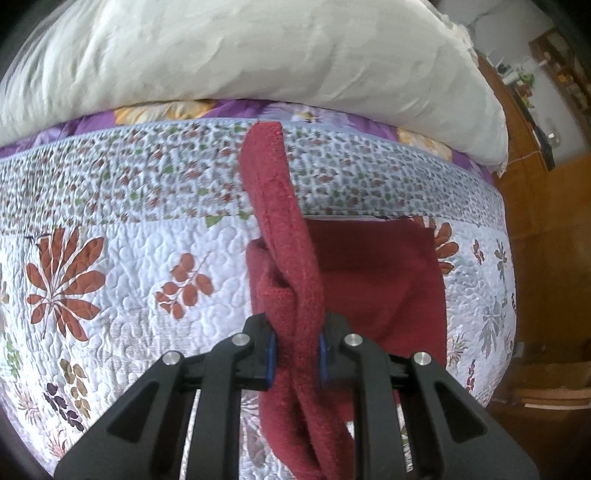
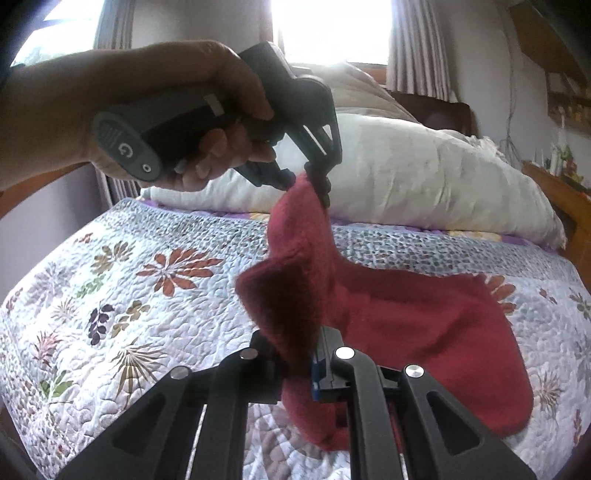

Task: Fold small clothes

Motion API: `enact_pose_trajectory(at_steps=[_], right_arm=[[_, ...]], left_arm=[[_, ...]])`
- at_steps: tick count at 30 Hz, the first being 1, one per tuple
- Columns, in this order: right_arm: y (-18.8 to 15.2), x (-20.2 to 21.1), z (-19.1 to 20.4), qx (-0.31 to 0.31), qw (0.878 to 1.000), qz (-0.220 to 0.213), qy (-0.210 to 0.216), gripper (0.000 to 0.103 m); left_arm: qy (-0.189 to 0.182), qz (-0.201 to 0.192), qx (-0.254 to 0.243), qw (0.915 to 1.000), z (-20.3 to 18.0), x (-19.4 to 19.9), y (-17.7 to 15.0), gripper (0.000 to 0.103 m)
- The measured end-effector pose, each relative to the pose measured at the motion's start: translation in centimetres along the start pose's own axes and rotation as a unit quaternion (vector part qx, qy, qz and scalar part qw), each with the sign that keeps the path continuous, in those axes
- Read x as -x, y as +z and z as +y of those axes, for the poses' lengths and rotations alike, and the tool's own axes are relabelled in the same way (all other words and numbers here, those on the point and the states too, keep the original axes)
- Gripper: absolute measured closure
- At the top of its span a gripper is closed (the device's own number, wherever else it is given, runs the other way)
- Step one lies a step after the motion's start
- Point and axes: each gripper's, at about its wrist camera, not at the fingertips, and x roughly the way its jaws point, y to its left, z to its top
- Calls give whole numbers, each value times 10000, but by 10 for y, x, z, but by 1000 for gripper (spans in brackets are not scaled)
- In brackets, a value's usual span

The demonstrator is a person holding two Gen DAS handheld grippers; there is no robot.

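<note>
A dark red knitted garment [image 1: 384,280] lies partly on the floral quilt [image 1: 129,258] of a bed. My left gripper [image 1: 297,350] is shut on a thick folded edge of it, and a band of that edge rises in front of the camera. In the right wrist view my right gripper [image 2: 301,360] is shut on another corner of the red garment [image 2: 424,325], lifted off the quilt [image 2: 147,295]. The left gripper [image 2: 314,179] shows there too, held by a hand [image 2: 147,110], pinching the upper corner. The cloth hangs between both grippers; its right part rests flat.
A bulky white duvet [image 1: 258,55] lies along the far side of the bed, also visible as the duvet [image 2: 424,184] in the right view. Wooden furniture [image 1: 535,221] and a shelf with small items [image 1: 524,77] stand to the right. Curtained windows [image 2: 332,29] are behind.
</note>
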Motion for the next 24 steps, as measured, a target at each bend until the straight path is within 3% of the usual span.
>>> enact_pose_trajectory(at_steps=[15,24], right_arm=[[-5,21,-63,-535,9985,-58,-137,93],[-16,25,-92,-824,9964,-13,-189,93]], left_arm=[[217,99,-389,9990,-82,-19,4,88],[269,230,-462,9983,-120,-51,3,88]])
